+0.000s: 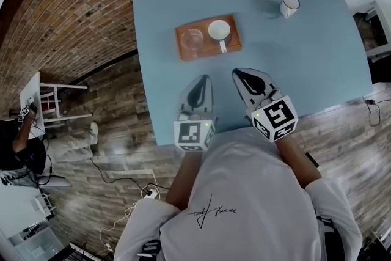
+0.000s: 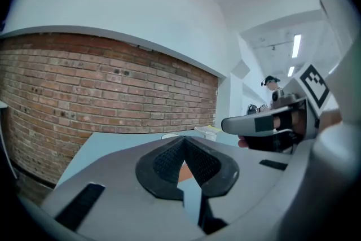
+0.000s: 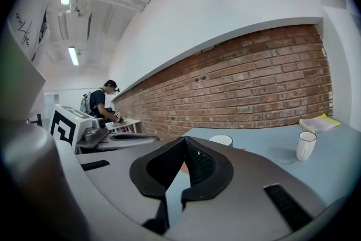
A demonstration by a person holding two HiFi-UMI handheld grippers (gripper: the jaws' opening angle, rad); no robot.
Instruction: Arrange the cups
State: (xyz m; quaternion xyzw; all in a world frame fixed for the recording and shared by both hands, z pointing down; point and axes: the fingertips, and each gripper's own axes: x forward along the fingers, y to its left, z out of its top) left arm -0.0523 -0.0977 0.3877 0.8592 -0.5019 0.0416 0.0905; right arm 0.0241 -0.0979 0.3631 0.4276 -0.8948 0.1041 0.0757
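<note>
Blue table (image 1: 305, 58) on wood-plank floor (image 1: 116, 150), brick wall (image 1: 67, 15) beside.

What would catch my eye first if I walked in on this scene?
Probably the two grey hand-held tools: the left gripper and right gripper hover over the near edge of the pale blue table, fingers shut and empty. Beyond them, an orange-brown wooden tray holds a clear glass and a white cup, while a white dark-rimmed mug stands alone at the far right.
</note>
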